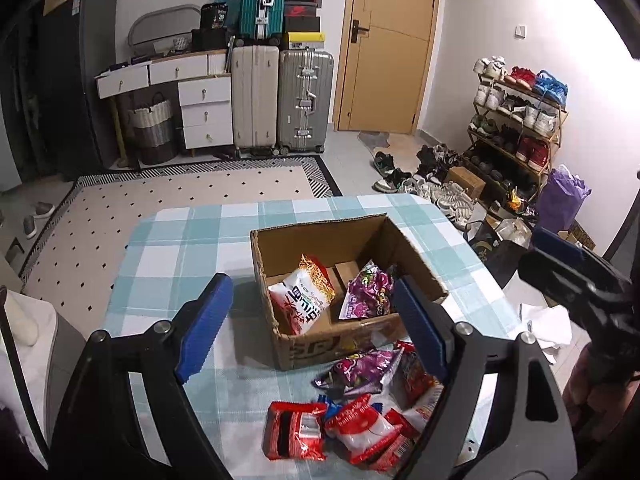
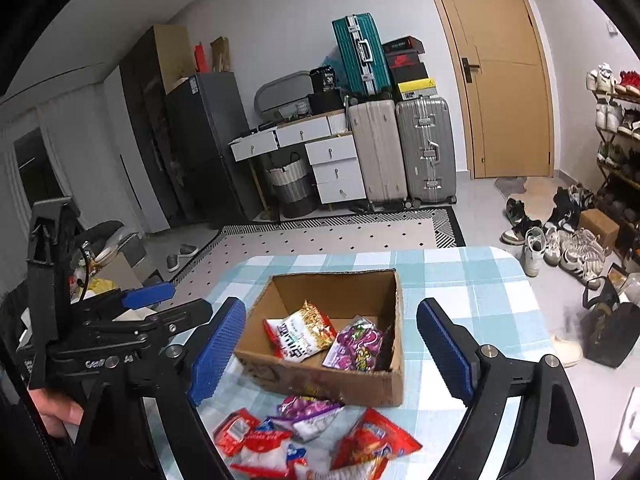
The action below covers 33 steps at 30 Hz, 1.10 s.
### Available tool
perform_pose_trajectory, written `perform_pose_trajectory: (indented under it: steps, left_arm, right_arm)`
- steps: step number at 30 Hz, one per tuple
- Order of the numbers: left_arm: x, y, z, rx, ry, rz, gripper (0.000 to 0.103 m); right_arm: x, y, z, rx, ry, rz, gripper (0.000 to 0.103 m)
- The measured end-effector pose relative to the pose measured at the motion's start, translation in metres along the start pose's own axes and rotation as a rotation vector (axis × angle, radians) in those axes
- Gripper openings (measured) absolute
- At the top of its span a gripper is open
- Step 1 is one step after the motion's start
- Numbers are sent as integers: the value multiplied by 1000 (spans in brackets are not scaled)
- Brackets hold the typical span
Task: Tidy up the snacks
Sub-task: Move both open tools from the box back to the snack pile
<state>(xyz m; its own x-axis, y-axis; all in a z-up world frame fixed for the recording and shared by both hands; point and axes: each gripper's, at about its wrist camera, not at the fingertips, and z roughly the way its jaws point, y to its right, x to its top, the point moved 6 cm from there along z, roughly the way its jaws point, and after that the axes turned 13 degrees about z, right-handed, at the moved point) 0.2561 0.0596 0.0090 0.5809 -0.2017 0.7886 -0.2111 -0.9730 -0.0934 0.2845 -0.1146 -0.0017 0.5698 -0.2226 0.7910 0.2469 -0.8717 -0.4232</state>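
Observation:
An open cardboard box (image 1: pixel 352 344) (image 2: pixel 328 384) stands on the blue-checked table (image 1: pixel 180 248) (image 2: pixel 480 288). Inside lie a white and red noodle packet (image 1: pixel 302 300) (image 2: pixel 300 334) and a purple candy bag (image 1: pixel 366 292) (image 2: pixel 354 346). Several red, white and purple snack packets (image 1: pixel 352 412) (image 2: pixel 312 436) lie loose in front of the box. My left gripper (image 1: pixel 312 320) hovers open above the box and the pile, nothing between its blue pads. My right gripper (image 2: pixel 332 354) is open too, above the box, empty. Each gripper also shows at the edge of the other's view.
Beyond the table lie a dotted rug (image 1: pixel 168 200), suitcases (image 1: pixel 280 100), a white drawer unit (image 1: pixel 204 112) and a wooden door (image 1: pixel 384 48). A shoe rack (image 1: pixel 516 120) with shoes on the floor stands to the right. A dark bag (image 2: pixel 608 328) sits beside the table.

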Motion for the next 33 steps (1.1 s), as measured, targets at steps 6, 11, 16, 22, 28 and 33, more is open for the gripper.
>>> perform_pose_trajectory:
  steps: [6, 11, 16, 22, 28, 33]
  left_arm:
    - [-7, 10, -36, 24, 39, 13, 88]
    - [-16, 18, -62, 29, 56, 8, 95]
    - [-24, 24, -82, 47, 75, 13, 101]
    - [-48, 31, -97, 45, 62, 12, 102]
    - [-81, 38, -96, 39, 29, -13, 102]
    - [-109, 39, -90, 17, -6, -55, 102]
  right_arm:
    - [-16, -16, -46, 7, 41, -36, 95]
    - [-27, -27, -72, 7, 57, -77, 96]
    - [-41, -32, -94, 8, 59, -75, 99]
    - [-66, -27, -108, -2, 49, -63, 101]
    - [-103, -17, -112, -21, 14, -50, 101]
    - [-131, -7, -102, -40, -48, -42, 101]
